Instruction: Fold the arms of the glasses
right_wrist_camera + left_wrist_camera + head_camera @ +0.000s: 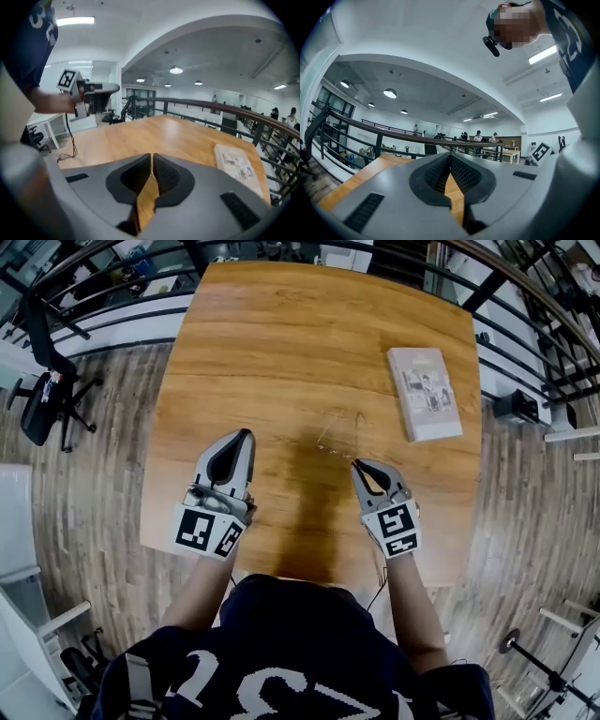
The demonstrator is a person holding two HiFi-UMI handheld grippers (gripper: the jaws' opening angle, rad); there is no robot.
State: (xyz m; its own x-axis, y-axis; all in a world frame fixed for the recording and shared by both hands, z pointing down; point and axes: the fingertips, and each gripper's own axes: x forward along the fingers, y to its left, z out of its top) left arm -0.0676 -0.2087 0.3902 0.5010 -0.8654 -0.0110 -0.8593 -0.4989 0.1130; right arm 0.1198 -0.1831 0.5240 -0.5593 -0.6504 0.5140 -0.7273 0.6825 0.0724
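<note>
A faint, thin-framed shape [336,434], too slight to tell as the glasses for sure, lies on the wooden table [281,334] ahead of both grippers. My left gripper [246,434] is at the lower left of it, jaws shut with nothing between them; in its own view the left gripper [450,157] points level over the table toward a railing. The right gripper [356,465] is just below and right of the faint shape, shut and empty. In the right gripper view the right gripper [151,161] tilts down at the tabletop, and the left gripper [89,93] shows at the left.
A pale book [425,393] lies flat near the table's right edge, also seen as the book [236,166] in the right gripper view. A black railing [112,296] curves round the far side. An office chair [42,390] stands on the floor at left.
</note>
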